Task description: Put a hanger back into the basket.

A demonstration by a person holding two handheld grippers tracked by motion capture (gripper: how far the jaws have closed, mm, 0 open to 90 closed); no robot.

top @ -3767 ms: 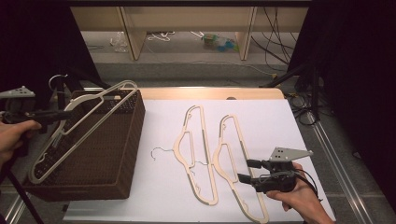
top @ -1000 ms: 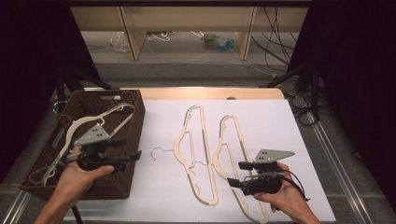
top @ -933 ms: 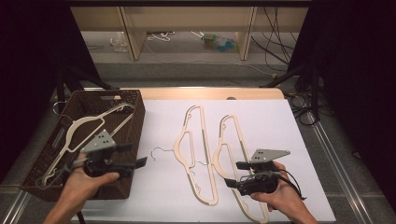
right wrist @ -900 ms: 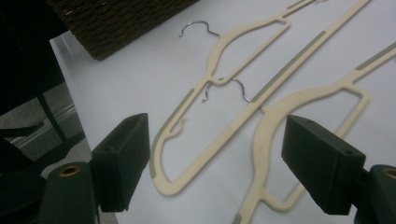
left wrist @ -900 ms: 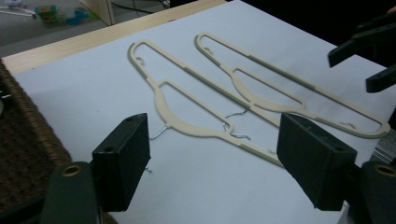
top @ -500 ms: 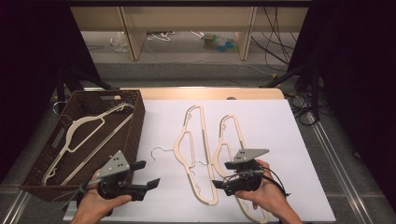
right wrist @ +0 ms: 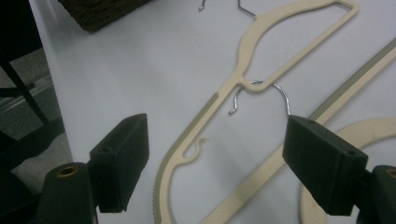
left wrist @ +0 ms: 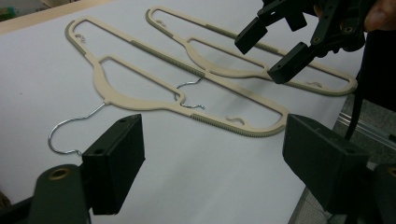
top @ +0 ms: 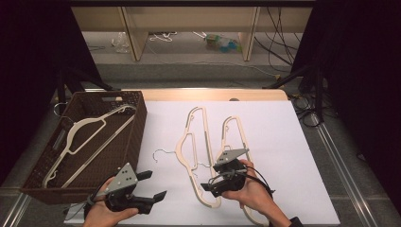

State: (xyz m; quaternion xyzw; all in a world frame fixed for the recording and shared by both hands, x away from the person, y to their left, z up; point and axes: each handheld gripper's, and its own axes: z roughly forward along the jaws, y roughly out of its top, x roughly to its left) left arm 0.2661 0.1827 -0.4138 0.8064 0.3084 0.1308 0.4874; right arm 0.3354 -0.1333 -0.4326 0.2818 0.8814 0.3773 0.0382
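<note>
Hangers (left wrist: 187, 79) matt cream plastic, ribbed grip strips, metal hooks; basket (top: 101, 161) dark woven wicker.

A dark woven rectangular basket (top: 135, 124) sits at the left of the white-covered surface (top: 283, 156), with one cream plastic hanger (top: 85, 137) lying inside it. Two more cream plastic hangers lie side by side on the surface's middle: the left one (top: 189, 151) nearer the basket, the right one (top: 235, 137) just beside it.

Cream hangers (top: 194, 151) with ribbed grey-green strips lying on white worktop (top: 283, 156); dark brown woven basket (top: 127, 142); black jaws.
</note>
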